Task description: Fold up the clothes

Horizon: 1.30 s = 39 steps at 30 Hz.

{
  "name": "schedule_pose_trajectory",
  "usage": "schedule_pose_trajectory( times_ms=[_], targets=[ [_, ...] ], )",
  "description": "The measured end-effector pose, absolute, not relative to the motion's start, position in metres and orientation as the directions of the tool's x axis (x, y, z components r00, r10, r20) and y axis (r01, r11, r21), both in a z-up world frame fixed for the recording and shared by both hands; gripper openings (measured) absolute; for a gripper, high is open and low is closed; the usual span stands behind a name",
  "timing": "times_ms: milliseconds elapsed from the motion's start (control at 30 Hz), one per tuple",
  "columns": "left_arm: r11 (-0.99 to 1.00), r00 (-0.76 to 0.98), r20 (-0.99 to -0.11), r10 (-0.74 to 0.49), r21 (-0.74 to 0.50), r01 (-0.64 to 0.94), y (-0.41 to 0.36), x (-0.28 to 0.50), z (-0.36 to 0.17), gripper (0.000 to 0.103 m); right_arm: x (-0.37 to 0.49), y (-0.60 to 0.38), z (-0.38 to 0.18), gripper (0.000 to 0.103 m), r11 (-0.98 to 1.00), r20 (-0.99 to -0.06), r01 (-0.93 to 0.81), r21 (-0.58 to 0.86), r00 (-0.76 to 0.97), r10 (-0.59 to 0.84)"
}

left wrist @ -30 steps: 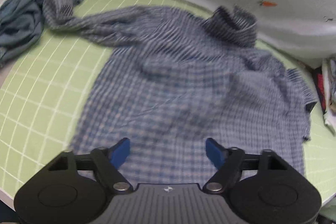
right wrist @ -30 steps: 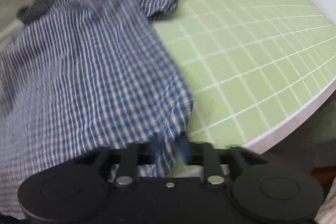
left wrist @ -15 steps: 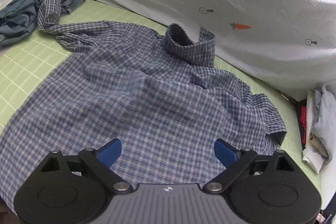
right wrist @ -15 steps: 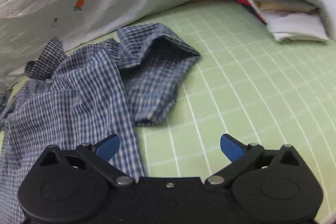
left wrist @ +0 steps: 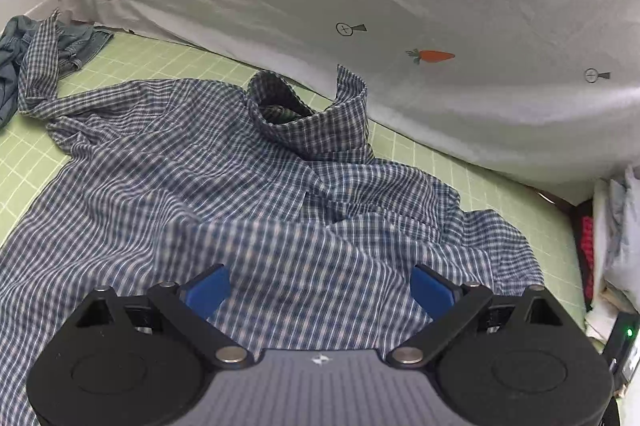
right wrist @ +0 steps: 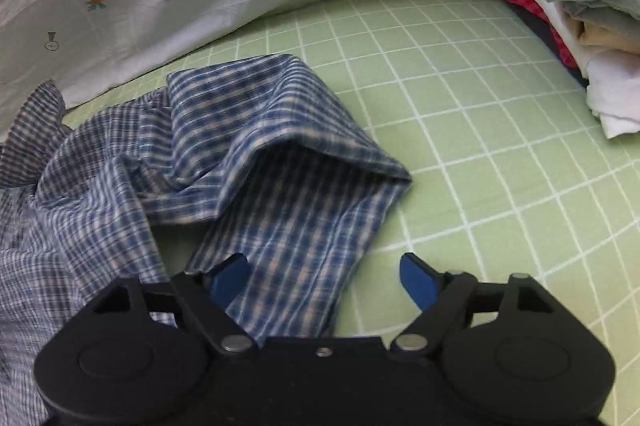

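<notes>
A blue-and-white checked shirt [left wrist: 224, 194] lies spread on the green grid mat [left wrist: 132, 54], collar [left wrist: 316, 118] raised toward the back. Its left sleeve [left wrist: 40, 66] trails to the far left. My left gripper [left wrist: 320, 292] is open and empty, just above the shirt's lower body. In the right wrist view the shirt's short right sleeve [right wrist: 296, 186] lies bunched on the mat [right wrist: 480, 154]. My right gripper [right wrist: 326, 276] is open and empty, its jaws standing either side of the sleeve's near end.
A grey sheet with carrot prints [left wrist: 400, 6] hangs along the back. A crumpled blue garment [left wrist: 12, 66] lies at the far left. A stack of folded clothes [right wrist: 580, 6] sits at the right edge of the mat.
My right gripper let go of the shirt's hem, opened, and moved to the right sleeve. My left gripper stayed open and shifted nearer the collar side.
</notes>
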State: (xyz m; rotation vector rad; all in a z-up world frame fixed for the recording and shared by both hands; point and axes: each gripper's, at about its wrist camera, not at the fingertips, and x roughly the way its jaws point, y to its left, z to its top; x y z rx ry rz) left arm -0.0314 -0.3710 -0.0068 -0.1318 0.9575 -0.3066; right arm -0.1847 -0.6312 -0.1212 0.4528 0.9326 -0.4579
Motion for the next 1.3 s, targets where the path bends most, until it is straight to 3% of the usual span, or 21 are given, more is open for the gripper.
schedule_pose_trajectory(
  times_ms=[167,233,300,400,500,667,833,900,967,1033,1100,1167,1233,1300],
  targets=[
    [0.945,0.519,-0.795,-0.314,-0.208,0.253,-0.384,-0.034,-0.009,0.097,-0.192,-0.633,-0.124,0.081,0.792,-0.836,0.591,0.155,0.505,-0.214],
    [0.943,0.499,-0.806,-0.319,-0.214,0.257,-0.385,-0.034,-0.013,0.097,-0.194,-0.631,-0.124,0.070,0.799,-0.831,0.587,0.131,0.505,-0.234],
    [0.937,0.489,-0.806,-0.334,-0.226,0.266,-0.384,-0.037,-0.014,0.097,-0.194,-0.629,-0.123,0.038,0.822,-0.825,0.564,0.079,0.499,-0.263],
    [0.936,0.485,-0.807,-0.338,-0.231,0.267,-0.384,-0.038,-0.016,0.097,-0.195,-0.632,-0.122,0.006,0.859,-0.820,0.508,0.055,0.514,-0.251],
    [0.934,0.485,-0.804,-0.344,-0.239,0.266,-0.383,-0.040,-0.014,0.097,-0.201,-0.643,-0.118,0.004,0.849,-0.804,0.525,0.067,0.532,-0.265],
    [0.938,0.489,-0.805,-0.335,-0.238,0.250,-0.380,-0.042,-0.014,0.097,-0.216,-0.667,-0.083,0.003,0.789,-0.691,0.604,-0.114,0.523,-0.500],
    [0.942,0.481,-0.812,-0.330,-0.249,0.226,-0.376,-0.042,-0.019,0.097,-0.238,-0.644,-0.051,0.003,0.631,-0.392,0.607,-0.484,0.494,-0.776],
    [0.942,0.478,-0.814,-0.328,-0.250,0.222,-0.377,-0.041,-0.020,0.097,-0.244,-0.632,-0.068,0.004,0.625,-0.410,0.553,-0.552,0.473,-0.780],
    [0.942,0.472,-0.818,-0.330,-0.249,0.227,-0.378,-0.040,-0.022,0.097,-0.246,-0.628,-0.097,0.004,0.685,-0.553,0.512,-0.518,0.411,-0.725],
    [0.942,0.470,-0.821,-0.325,-0.238,0.236,-0.380,-0.041,-0.021,0.097,-0.256,-0.631,-0.111,0.007,0.723,-0.671,0.571,-0.390,0.362,-0.647],
    [0.943,0.467,-0.824,-0.320,-0.228,0.243,-0.381,-0.041,-0.021,0.097,-0.270,-0.634,-0.108,0.039,0.701,-0.711,0.667,-0.252,0.364,-0.602],
    [0.943,0.459,-0.830,-0.316,-0.225,0.243,-0.382,-0.039,-0.023,0.097,-0.284,-0.645,-0.103,0.056,0.647,-0.731,0.759,-0.065,0.406,-0.549],
    [0.942,0.452,-0.833,-0.318,-0.222,0.253,-0.385,-0.039,-0.024,0.097,-0.289,-0.659,-0.103,0.060,0.571,-0.736,0.818,0.071,0.430,-0.523],
    [0.939,0.450,-0.833,-0.321,-0.217,0.268,-0.388,-0.039,-0.024,0.097,-0.288,-0.674,-0.108,0.070,0.491,-0.741,0.863,0.118,0.405,-0.536]
  ],
)
